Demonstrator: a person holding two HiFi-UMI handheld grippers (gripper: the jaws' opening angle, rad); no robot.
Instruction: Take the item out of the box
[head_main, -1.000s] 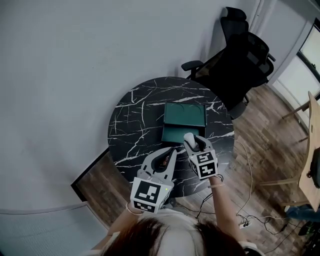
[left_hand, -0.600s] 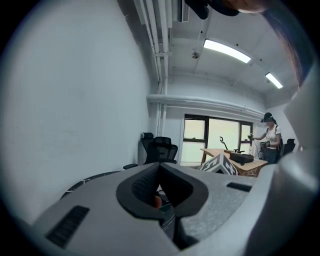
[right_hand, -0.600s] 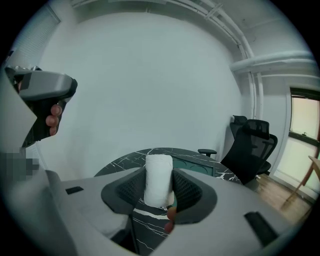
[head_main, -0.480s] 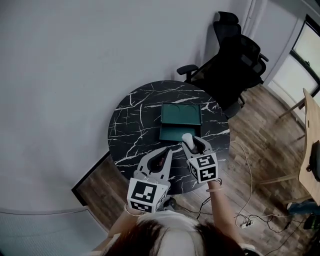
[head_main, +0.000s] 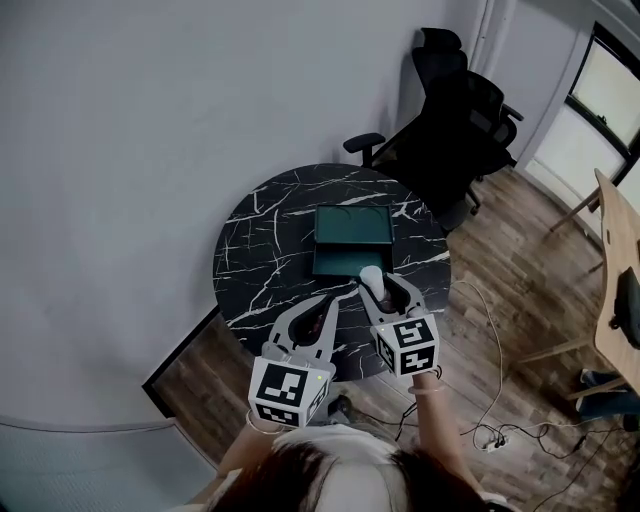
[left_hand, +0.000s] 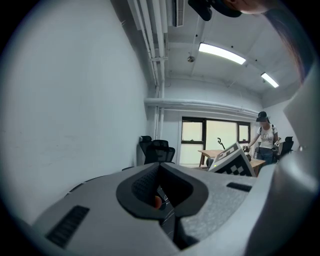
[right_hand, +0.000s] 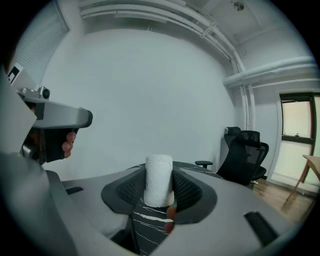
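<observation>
A dark green box (head_main: 338, 263) lies open on the round black marble table (head_main: 262, 250), its lid (head_main: 352, 225) flat behind it. My right gripper (head_main: 378, 287) is shut on a white rolled item (head_main: 371, 277), held just over the box's near right corner. In the right gripper view the roll (right_hand: 159, 181) stands upright between the pads (right_hand: 186, 190). My left gripper (head_main: 331, 303) hovers over the table's near edge, left of the box, jaws together with nothing in them. In the left gripper view its tips (left_hand: 161, 166) meet.
Black office chairs (head_main: 455, 120) stand behind the table on the right. A wooden desk (head_main: 615, 260) is at the far right, with cables (head_main: 490, 425) on the wood floor. A person (left_hand: 265, 142) stands by a window in the left gripper view.
The right gripper has drawn back slightly toward me with the white roll, away from the box's middle. The head view has shifted, and the left gripper has hardly moved.
</observation>
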